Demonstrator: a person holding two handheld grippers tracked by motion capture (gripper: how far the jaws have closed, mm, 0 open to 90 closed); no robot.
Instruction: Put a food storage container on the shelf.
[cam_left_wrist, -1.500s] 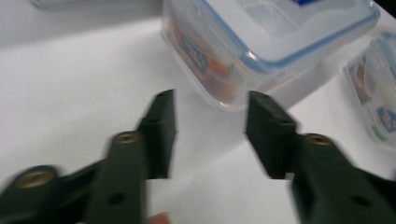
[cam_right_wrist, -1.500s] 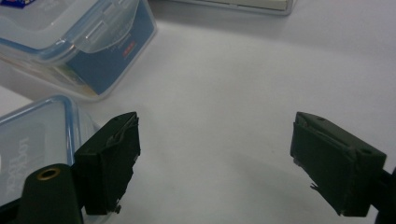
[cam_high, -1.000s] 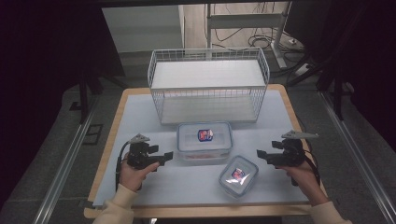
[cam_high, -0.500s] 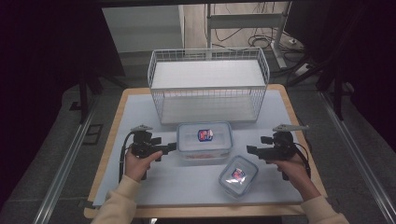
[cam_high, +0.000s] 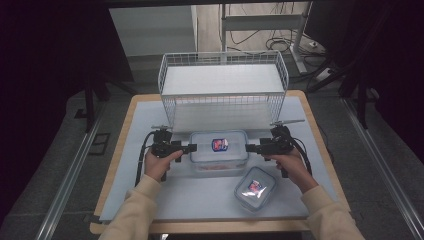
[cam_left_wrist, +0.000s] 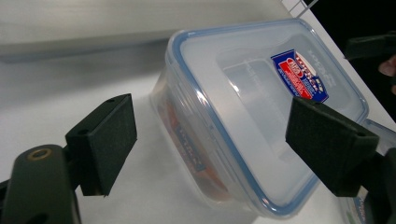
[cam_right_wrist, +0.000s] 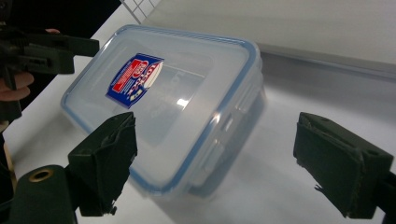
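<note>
The large box (cam_high: 219, 151), clear with a blue-rimmed lid and a red-and-blue label, sits flat on the white mat (cam_high: 125, 170) just in front of the wire basket (cam_high: 223, 90); whether the box touches the basket's front wall cannot be told from the high view. The left gripper (cam_high: 191, 148) points at the box's left end, jaws spread wide, having just been opening; in the left gripper view its pads (cam_left_wrist: 105, 140) stand either side of the near edge, not pressing on it. The right gripper (cam_high: 248, 147) faces the opposite end, jaws likewise apart, pads (cam_right_wrist: 105, 161) clear of the lid corner in the right gripper view. A small box (cam_high: 255, 188) lies near the large box's front right corner, beside the right forearm. Bare mat remains left of the left hand and along the front edge.
</note>
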